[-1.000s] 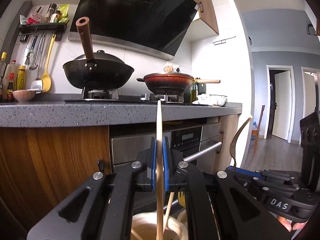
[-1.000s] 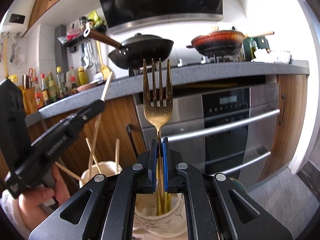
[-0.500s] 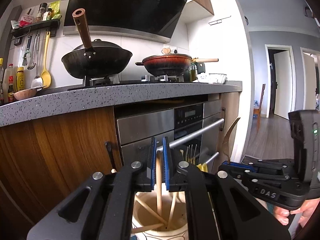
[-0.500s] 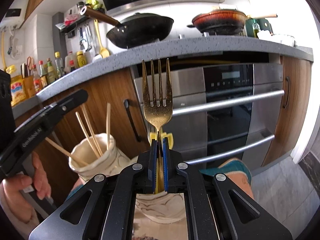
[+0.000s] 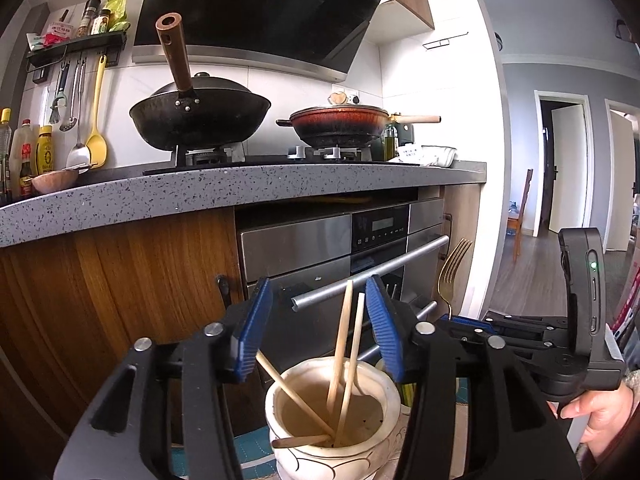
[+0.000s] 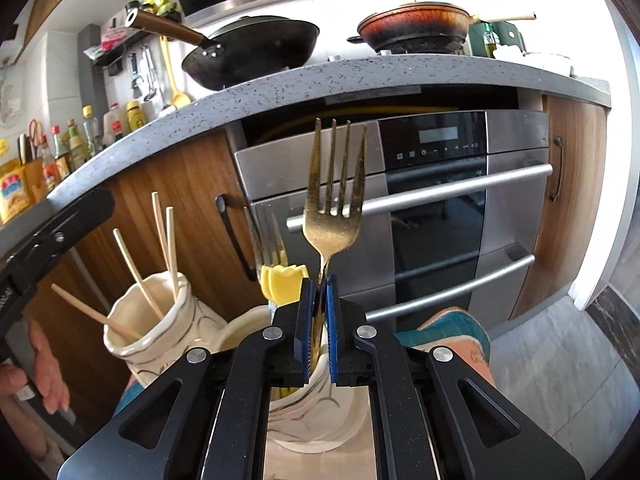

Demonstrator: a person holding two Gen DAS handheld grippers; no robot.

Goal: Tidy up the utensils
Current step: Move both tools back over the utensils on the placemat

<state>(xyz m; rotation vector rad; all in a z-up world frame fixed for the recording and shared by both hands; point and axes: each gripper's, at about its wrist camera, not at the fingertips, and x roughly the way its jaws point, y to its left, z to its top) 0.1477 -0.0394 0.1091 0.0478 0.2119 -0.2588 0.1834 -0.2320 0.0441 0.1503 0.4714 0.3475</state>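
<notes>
Two cream ceramic jars sit side by side on a teal mat in front of the oven, and that's basically the whole setup. Biggest thing in play is the chopstick jar [image 5: 334, 420], right under the left gripper [image 5: 318, 322]. Next to it is the second jar [image 6: 316, 408], mostly hidden beneath the right gripper [image 6: 319, 324], with a yellow-handled utensil [image 6: 280, 284] and what looks like another fork poking out.

Left side first: its blue pads are spread wide and hold nothing. The chopsticks [image 5: 340, 356] lean loose in the jar, two tips rising up between the pads without touching either one, so I'd call that drop done.

The right gripper is the one that matters. Its pads are pinched tight on the neck of the gold fork [image 6: 334, 204], tines straight up, handle running down between the pads toward the jar mouth directly below. So the fork's long axis is pretty much vertical and lined up over the second jar, not the chopstick one.

My guess: all that's left is lowering it a bit and letting go. Only worry is the handle snagging on the stuff already in there, though I can't see inside the jar from here.
</notes>
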